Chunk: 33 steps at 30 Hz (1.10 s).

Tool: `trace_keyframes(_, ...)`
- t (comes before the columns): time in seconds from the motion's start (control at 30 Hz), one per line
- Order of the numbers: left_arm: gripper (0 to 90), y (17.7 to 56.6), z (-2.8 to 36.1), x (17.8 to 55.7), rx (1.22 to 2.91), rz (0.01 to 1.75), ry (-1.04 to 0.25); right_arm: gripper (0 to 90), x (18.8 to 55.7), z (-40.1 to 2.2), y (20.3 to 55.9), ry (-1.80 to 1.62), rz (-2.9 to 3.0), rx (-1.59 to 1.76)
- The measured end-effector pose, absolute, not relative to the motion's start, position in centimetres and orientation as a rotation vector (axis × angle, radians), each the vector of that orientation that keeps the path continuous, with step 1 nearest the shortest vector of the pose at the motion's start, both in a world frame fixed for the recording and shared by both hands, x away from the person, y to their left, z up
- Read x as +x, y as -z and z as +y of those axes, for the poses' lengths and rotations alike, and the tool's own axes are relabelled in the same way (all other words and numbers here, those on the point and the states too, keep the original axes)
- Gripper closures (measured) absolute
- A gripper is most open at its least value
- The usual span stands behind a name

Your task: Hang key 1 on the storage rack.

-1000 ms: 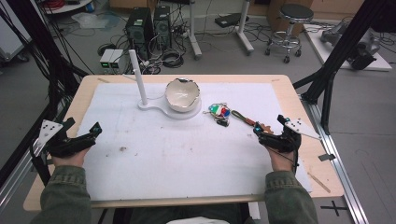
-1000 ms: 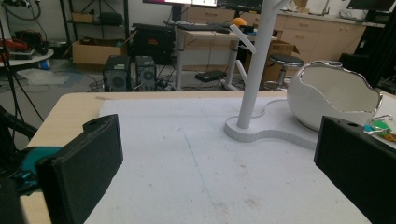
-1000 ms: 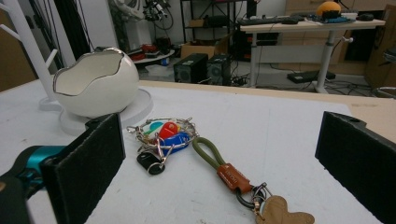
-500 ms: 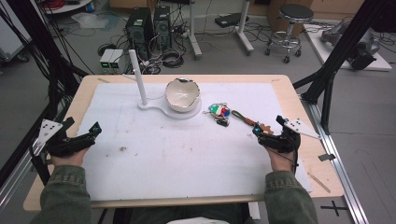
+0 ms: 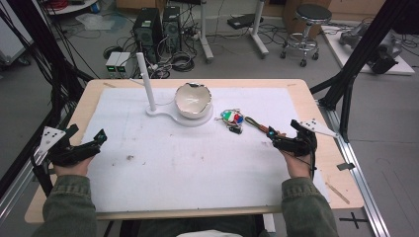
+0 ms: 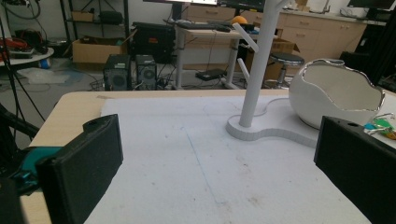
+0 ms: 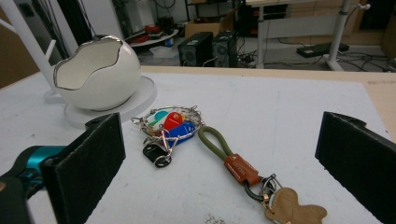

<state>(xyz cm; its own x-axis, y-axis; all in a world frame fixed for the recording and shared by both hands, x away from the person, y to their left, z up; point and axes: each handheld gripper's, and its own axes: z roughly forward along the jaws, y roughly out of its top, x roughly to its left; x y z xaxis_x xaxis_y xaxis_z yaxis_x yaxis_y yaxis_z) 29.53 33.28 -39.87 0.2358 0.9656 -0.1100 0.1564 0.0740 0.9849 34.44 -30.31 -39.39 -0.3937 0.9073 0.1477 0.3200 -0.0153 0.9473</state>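
No real change from the earlier frames: both tools sit where they were. Right tool jaws spread wide, grasping nothing, just right of the keyring bunch and its olive strap, which lie right of the egg-shaped bowl. Left tool also released, well left of the bowl.

White bowl; olive strap; red, blue tags.

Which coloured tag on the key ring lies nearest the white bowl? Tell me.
The pale green tag: it lies at the bunch's upper left, on the bowl's side, ahead of the red tag and blue tag.
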Motion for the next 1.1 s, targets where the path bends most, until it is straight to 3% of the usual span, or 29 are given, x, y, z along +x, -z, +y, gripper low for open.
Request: trace_keyframes(1.1, 1.7, 39.8, 33.5, 29.7, 1.347, 1.173, -0.883, 0.5, 40.2, -29.3, 36.9, -1.285, 1.981, 1.252)
